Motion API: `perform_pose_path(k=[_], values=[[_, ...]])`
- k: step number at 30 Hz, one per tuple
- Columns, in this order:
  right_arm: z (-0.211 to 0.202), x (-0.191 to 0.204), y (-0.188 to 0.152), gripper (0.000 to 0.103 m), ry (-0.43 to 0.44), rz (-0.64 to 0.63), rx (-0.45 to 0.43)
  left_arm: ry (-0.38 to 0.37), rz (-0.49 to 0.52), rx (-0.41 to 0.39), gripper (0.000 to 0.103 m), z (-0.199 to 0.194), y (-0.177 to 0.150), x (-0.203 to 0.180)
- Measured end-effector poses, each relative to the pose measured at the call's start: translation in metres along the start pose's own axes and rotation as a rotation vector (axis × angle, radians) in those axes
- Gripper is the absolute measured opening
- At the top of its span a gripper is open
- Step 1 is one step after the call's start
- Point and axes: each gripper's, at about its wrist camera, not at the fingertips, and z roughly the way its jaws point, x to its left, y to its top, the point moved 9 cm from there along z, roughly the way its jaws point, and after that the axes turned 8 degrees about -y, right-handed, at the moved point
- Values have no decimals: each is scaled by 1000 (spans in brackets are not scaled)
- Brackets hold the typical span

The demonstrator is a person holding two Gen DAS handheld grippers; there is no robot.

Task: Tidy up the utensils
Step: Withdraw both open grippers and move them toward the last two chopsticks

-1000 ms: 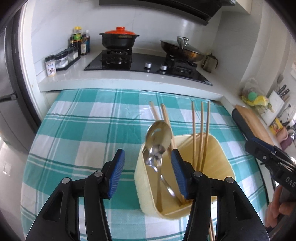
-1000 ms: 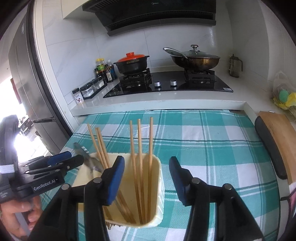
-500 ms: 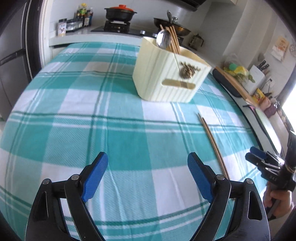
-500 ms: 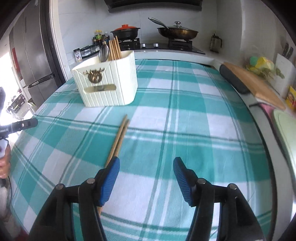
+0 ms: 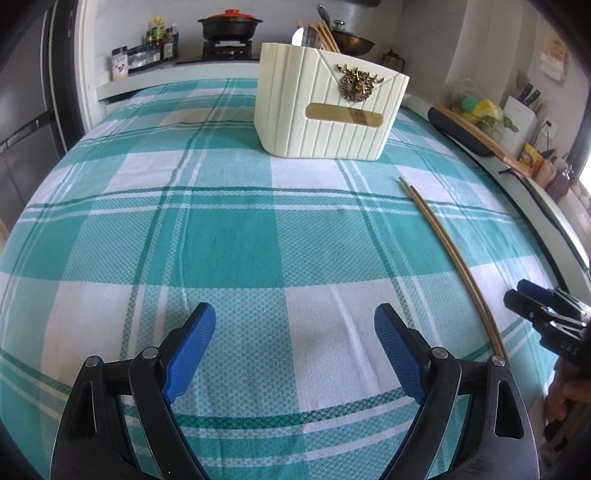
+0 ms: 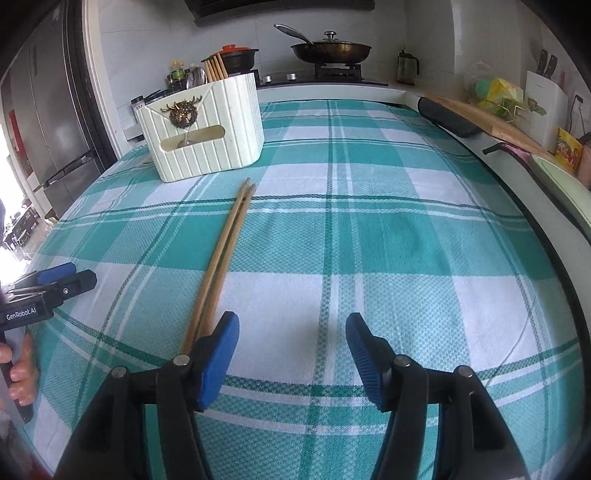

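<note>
A cream ribbed utensil holder [image 5: 328, 110] with a gold deer badge stands at the far side of the checked tablecloth; it also shows in the right wrist view [image 6: 207, 129]. A spoon [image 5: 301, 37] and several chopsticks [image 5: 325, 35] stick out of it. A loose pair of wooden chopsticks [image 6: 225, 254] lies on the cloth in front of it, also seen in the left wrist view [image 5: 448, 254]. My left gripper [image 5: 295, 328] is open and empty, low over the near cloth. My right gripper [image 6: 291, 332] is open and empty, its left finger beside the chopsticks' near end.
The teal and white tablecloth [image 6: 388, 240] covers the table. Behind it a counter holds a stove with an orange-lidded pot [image 5: 229, 24], a pan [image 6: 330, 48] and spice jars [image 5: 144, 55]. A cutting board [image 6: 476, 118] and a knife block [image 6: 543, 96] are on the right.
Both grippers have pulled back from above the holder to low over the near side of the table. The loose chopstick pair has come into view. Both jaws stay open.
</note>
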Motion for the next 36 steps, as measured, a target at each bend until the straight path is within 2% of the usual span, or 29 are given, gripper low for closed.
perform_pose_path(k=[17,21,24,29,32,36], values=[[6,-7,-1,61,2,50,19,22,0,17,91,4,-2,2],[7,-7,-1,61,-7,42,21,54,-19,-9,91,1,3,0],[7,-7,-1,61,-9,41,22,-22,-15,-18,91,1,21,-26],[7,-7,-1,61,-5,44,21,-54,70,-30,95,16,49,-82],[6,-10,-1,61,-4,62,14,-44,99,-11,95,36,52,-103],[4,-19,0,61,9,112,6,-23,99,48,95,63,46,-113]])
